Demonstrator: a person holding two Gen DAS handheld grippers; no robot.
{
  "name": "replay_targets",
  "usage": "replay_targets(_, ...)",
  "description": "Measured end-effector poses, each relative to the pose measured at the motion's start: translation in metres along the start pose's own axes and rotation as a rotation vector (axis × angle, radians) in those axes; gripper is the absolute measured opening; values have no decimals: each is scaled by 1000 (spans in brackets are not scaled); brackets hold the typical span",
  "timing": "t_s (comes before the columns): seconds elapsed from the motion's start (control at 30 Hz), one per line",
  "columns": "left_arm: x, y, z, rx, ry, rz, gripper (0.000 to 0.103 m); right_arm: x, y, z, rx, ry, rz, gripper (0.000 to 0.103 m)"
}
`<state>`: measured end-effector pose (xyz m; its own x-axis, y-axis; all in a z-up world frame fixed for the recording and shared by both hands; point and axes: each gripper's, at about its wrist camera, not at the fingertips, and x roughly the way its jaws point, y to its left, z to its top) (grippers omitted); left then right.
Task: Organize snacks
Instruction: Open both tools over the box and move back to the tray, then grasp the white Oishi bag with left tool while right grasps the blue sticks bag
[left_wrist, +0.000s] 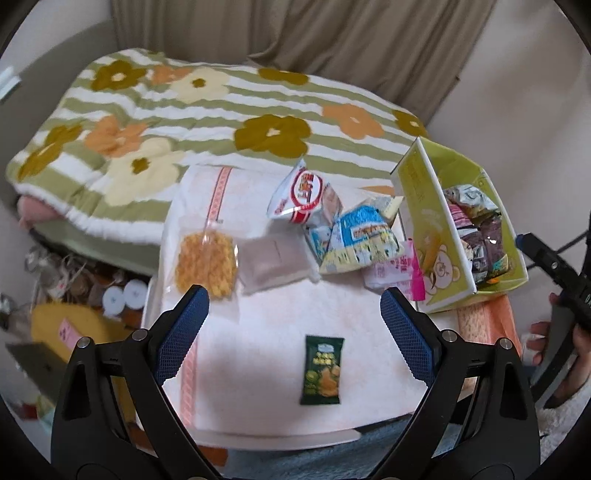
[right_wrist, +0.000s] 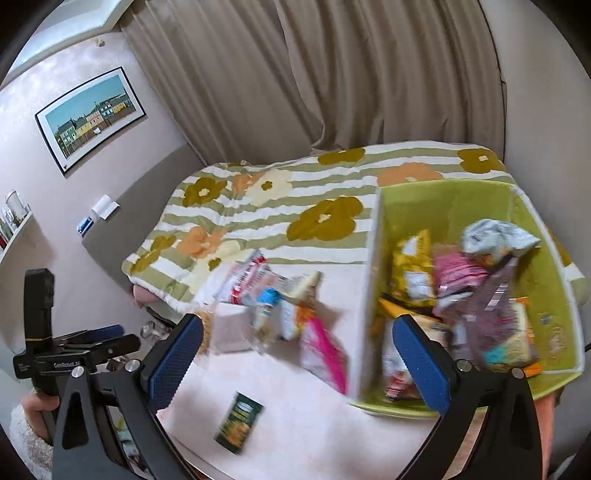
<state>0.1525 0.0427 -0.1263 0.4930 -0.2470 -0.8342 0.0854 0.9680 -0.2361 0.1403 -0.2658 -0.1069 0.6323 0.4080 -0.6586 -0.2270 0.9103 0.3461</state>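
Blue-padded jaws of the left gripper (left_wrist: 293, 314) are standing spread wide with nothing between them, hovering above a dark green snack packet (left_wrist: 322, 370) that is lying flat and alone on the near part of the pale pink towel (left_wrist: 266, 325) covering the tabletop. Jaws of the right gripper (right_wrist: 295, 343) are likewise spread and empty, straddling the near wall of the green storage box (right_wrist: 443, 206); the green packet is lying below and left of them, well apart from the box. Beyond the packet, a loose pile of snacks is resting on the towel: a waffle in clear wrap (left_wrist: 206, 264), a grey-pink pouch (left_wrist: 273, 264), a red-and-white bag (left_wrist: 299, 195), a blue-and-yellow bag (left_wrist: 360, 236) and a pink-edged packet (left_wrist: 397, 271) just beside the box. Several crumpled packets are sitting inside the box. Behind the tabletop, a bed with a green-striped floral blanket (left_wrist: 184, 110) is stretching toward beige curtains (right_wrist: 332, 74), and a framed picture (right_wrist: 90, 118) is hanging on the wall.
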Motion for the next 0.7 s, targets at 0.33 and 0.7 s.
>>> replay_targets(0.33, 48, 34, 80, 164, 85, -177, 94, 66, 53, -3, 37, 93, -83, 102)
replay_targets(0.7, 156, 29, 130, 203, 276, -365, 94, 130, 58, -7, 26, 198, -259, 102)
